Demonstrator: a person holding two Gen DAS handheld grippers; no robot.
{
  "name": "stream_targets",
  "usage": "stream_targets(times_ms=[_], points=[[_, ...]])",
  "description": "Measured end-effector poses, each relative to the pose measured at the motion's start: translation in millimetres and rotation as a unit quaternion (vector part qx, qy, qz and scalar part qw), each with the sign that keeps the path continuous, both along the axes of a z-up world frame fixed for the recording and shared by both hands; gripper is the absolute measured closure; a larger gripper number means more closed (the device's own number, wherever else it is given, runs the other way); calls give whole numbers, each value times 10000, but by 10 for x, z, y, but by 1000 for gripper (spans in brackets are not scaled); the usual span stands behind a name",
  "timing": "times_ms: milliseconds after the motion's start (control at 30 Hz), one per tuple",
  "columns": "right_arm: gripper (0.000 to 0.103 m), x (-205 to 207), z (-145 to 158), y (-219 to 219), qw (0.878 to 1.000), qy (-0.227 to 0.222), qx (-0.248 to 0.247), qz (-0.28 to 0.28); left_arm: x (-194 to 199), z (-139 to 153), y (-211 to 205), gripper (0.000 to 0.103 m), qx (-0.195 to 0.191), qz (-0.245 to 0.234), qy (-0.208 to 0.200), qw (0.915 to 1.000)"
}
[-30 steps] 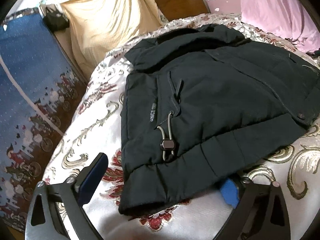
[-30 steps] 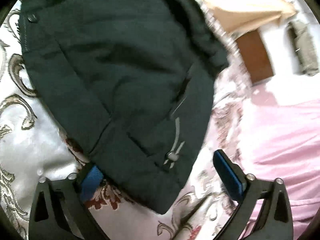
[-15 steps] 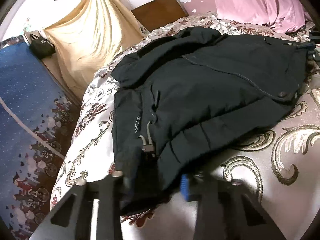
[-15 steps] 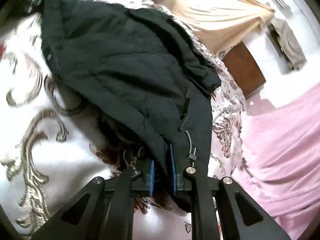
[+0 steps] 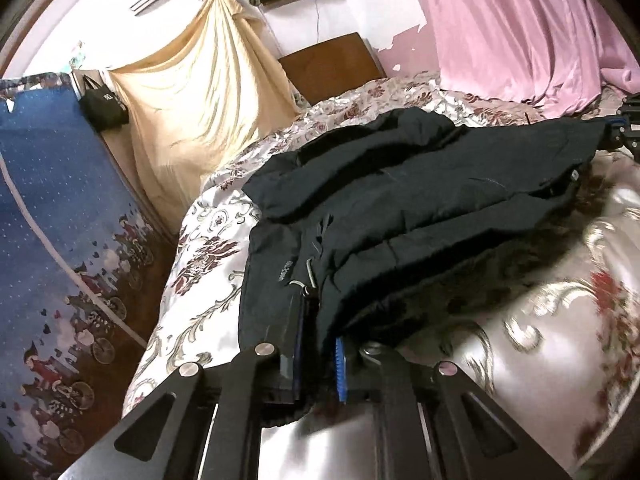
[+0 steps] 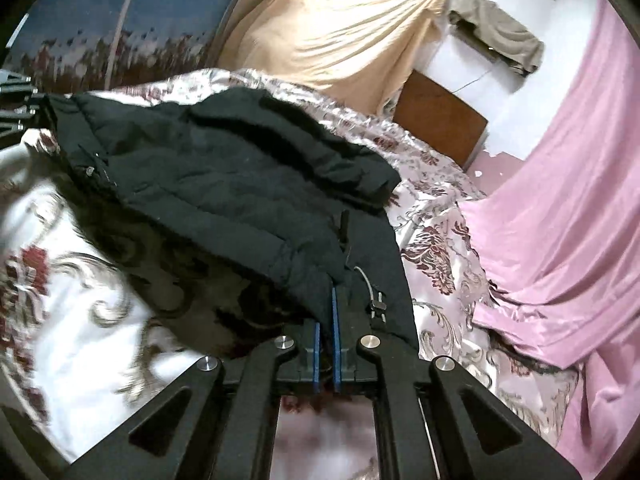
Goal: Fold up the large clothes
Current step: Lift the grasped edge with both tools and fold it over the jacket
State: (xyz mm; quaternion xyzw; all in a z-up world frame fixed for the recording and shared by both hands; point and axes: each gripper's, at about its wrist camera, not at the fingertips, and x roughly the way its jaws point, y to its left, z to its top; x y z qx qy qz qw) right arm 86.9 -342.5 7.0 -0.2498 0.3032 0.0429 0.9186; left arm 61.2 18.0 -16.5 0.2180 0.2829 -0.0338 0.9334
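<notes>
the left gripper [image 5: 318, 356] is closed, its two fingers [image 5: 340, 364] pressed on a fold of the jacket [image 5: 420, 200] near the bed's edge. the right gripper [image 6: 325, 344] is closed the same way, blue pads near together, clamping the jacket hem between them.

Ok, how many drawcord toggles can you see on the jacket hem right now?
2. One toggle sits just above the left gripper; the other toggle hangs right of the right gripper. Folds of the black jacket may hide more.
</notes>
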Motion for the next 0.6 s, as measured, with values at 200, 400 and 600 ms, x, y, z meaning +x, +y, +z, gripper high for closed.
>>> stream_targets(times_ms=[200, 400, 600], points=[[99, -589, 164, 23, 9994, -180, 255, -130, -502, 163, 133, 91, -151, -139, 76, 9998], [99, -1001, 350, 21, 9968, -245, 618, -449, -754, 267, 193, 91, -356, -213, 163, 9990], [99, -730, 621, 35, 9938, -576, 807, -497, -468, 582, 286, 91, -759, -224, -123, 9968]])
